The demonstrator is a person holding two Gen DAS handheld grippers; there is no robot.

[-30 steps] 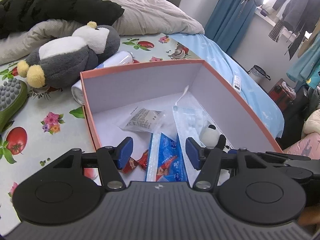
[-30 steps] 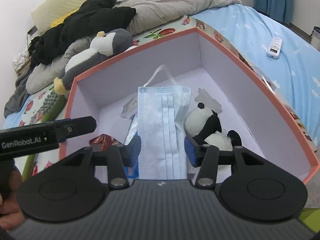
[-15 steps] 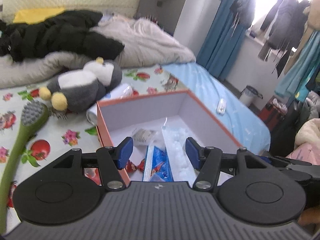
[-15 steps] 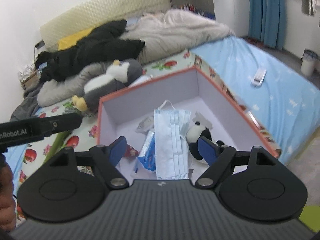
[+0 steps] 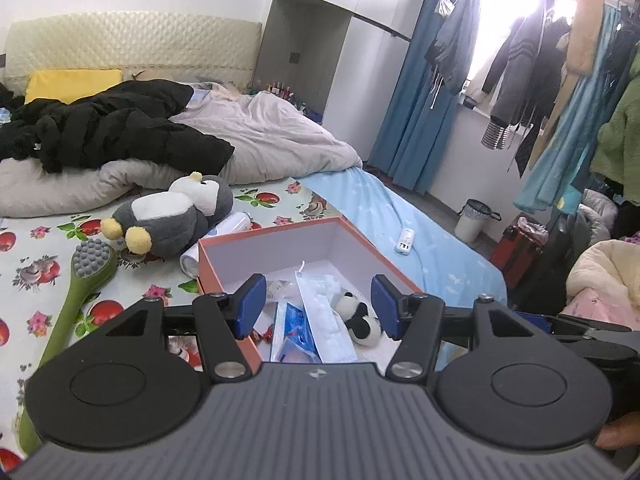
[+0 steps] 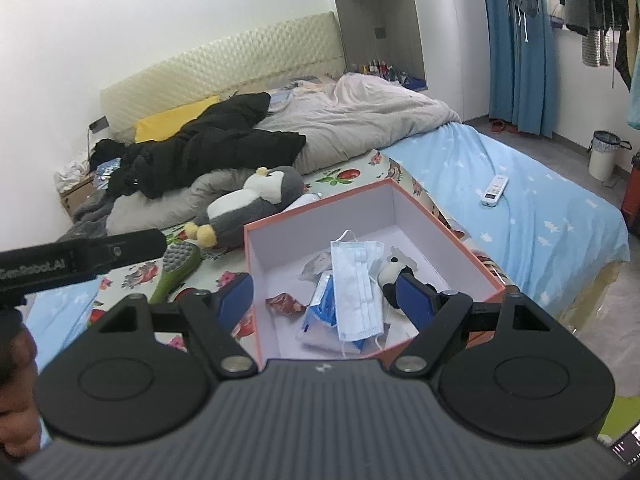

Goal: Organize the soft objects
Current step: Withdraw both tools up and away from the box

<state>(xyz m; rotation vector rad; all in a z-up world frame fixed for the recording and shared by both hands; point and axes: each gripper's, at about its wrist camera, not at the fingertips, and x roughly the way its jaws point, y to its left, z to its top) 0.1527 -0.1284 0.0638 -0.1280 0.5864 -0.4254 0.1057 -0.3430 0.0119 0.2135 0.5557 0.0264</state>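
An orange box (image 6: 448, 236) with a white inside sits on the bed; it also shows in the left wrist view (image 5: 276, 233). In it lie a blue face mask (image 6: 356, 288), a small panda plush (image 6: 390, 276), blue packets (image 6: 320, 308) and a red wrapper (image 6: 284, 303). A grey penguin plush (image 6: 248, 204) lies on the bed behind the box, also seen in the left wrist view (image 5: 172, 216). My left gripper (image 5: 318, 306) and right gripper (image 6: 328, 300) are both open, empty, and held back above the near side of the box.
A green massage brush (image 5: 80, 284) lies left of the box, a white spray can (image 5: 218, 236) behind it. A black jacket (image 5: 104, 128) and grey duvet (image 5: 272, 136) fill the bed's far end. A white remote (image 6: 494, 190) lies on the blue sheet.
Both grippers have pulled up and back from the box, so it looks smaller. The right gripper's jaws have opened wider. The mask stays in the box.
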